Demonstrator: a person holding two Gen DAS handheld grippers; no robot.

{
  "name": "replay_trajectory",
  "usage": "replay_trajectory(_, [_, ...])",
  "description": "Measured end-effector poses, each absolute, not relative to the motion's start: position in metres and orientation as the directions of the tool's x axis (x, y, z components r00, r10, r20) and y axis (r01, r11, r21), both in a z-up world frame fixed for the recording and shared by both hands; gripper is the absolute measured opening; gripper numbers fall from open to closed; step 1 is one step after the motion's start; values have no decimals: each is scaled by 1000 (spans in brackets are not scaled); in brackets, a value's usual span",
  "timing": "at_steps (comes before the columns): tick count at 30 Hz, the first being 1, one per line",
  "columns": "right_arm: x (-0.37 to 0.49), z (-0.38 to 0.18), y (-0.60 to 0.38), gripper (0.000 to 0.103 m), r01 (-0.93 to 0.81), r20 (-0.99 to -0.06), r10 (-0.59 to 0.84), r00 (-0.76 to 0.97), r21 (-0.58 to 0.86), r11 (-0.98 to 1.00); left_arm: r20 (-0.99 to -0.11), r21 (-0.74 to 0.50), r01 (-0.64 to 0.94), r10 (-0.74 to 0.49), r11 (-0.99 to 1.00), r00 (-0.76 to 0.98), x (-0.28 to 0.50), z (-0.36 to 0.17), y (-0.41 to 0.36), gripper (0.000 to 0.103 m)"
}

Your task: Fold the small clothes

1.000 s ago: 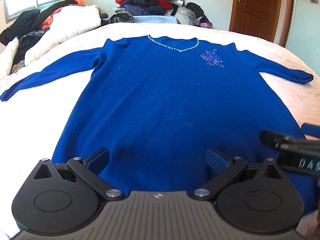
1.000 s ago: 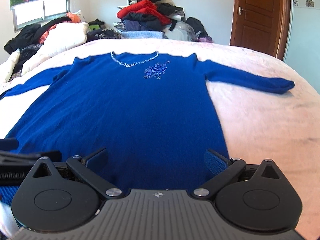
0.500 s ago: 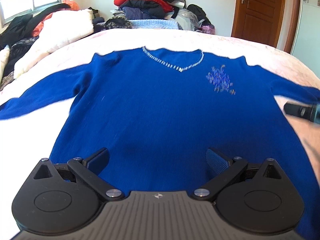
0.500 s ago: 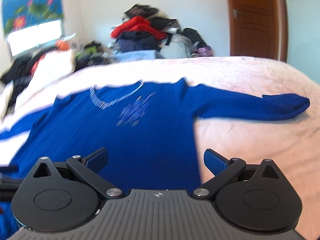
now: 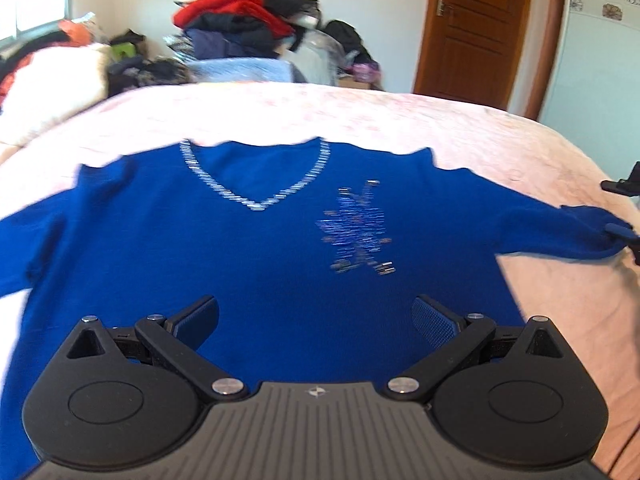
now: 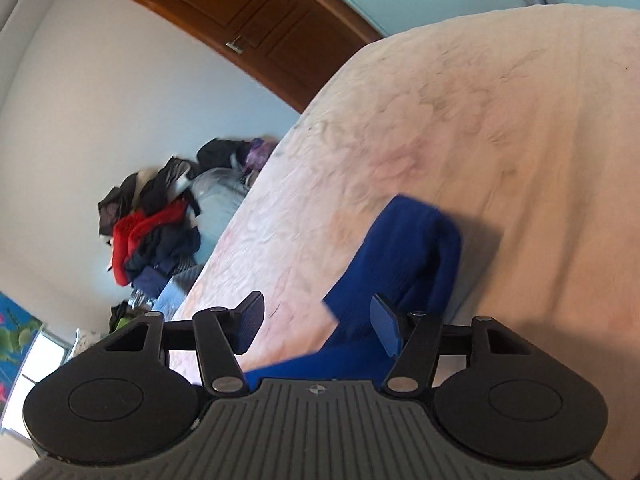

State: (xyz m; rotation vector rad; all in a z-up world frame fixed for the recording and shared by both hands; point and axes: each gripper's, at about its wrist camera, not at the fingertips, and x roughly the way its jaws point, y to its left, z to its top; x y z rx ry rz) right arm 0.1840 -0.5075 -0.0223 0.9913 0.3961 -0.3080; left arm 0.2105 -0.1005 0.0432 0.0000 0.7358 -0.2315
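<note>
Closing around the sweater's right sleeve cuff at twelve o'clock, the right gripper's fingers should pinch both layers; left gripper hovers released.

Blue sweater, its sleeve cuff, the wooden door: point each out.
Blue sweater (image 5: 248,264): left wrist view, chest.
Sleeve cuff (image 6: 420,232): right wrist view, end fold.
Wooden door (image 5: 476,28): left wrist view, panel.

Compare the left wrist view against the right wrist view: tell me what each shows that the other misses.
Left wrist only: the blue sweater's whole front with its beaded V-neckline, below the open left gripper.

Right wrist only: the sleeve cuff seen close, between the closing jaws of the right gripper, not yet pinched.

Both: the pink bedspread, clothes pile, wooden door.
</note>
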Motion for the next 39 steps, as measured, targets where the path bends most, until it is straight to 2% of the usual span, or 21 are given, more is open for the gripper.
replay_trajectory(3, [192, -35, -521, 54, 447, -481, -46, 876, 770, 455, -674, -189, 246, -308, 951, 671, 233, 46, -117, 103])
replay_trajectory(5, [192, -38, -530, 54, 470, -501, -49, 864, 769, 433, -659, -322, 276, -424, 906, 621, 252, 50, -128, 103])
replay_trajectory(7, [193, -45, -528, 54, 476, -511, -44, 858, 762, 438, -612, -480, 308, -565, 821, 553, 277, 56, -143, 103])
replay_trajectory(8, [193, -47, -526, 51, 487, -521, -51, 852, 753, 442, -582, -550, 312, -623, 775, 523, 289, 59, -151, 103])
replay_trajectory(11, [192, -51, -526, 50, 487, -519, -49, 853, 759, 433, -478, -689, 326, -744, 647, 466, 317, 65, -179, 103])
replay_trajectory(13, [191, -52, -525, 48, 486, -517, -44, 855, 768, 417, -459, -716, 314, -760, 623, 460, 327, 68, -199, 103])
replay_trajectory(17, [180, -43, -527, 51, 466, -510, -24, 860, 764, 445, -426, -764, 291, -789, 576, 443, 331, 64, -224, 103])
replay_trajectory(21, [172, -41, -535, 51, 472, -516, -12, 857, 775, 421, -445, -766, 285, -795, 576, 412, 334, 53, -241, 103])
replay_trajectory(23, [173, -40, -533, 57, 466, -510, -21, 860, 767, 441, -453, -768, 278, -796, 578, 402, 333, 48, -249, 103])
replay_trajectory(27, [195, -46, -537, 59, 450, -487, -19, 873, 790, 417, -473, -778, 236, -790, 582, 390, 337, 39, -256, 103])
replay_trajectory(32, [198, -50, -536, 51, 428, -474, 0, 880, 794, 432, -461, -802, 228, -815, 552, 353, 344, 38, -270, 103])
replay_trajectory(38, [195, -60, -537, 54, 354, -428, 174, 887, 871, 339, -434, -827, 226, -839, 516, 328, 345, 38, -293, 103])
replay_trajectory(39, [197, -60, -537, 52, 352, -428, 176, 887, 870, 345, -436, -823, 233, -839, 518, 324, 345, 39, -298, 103])
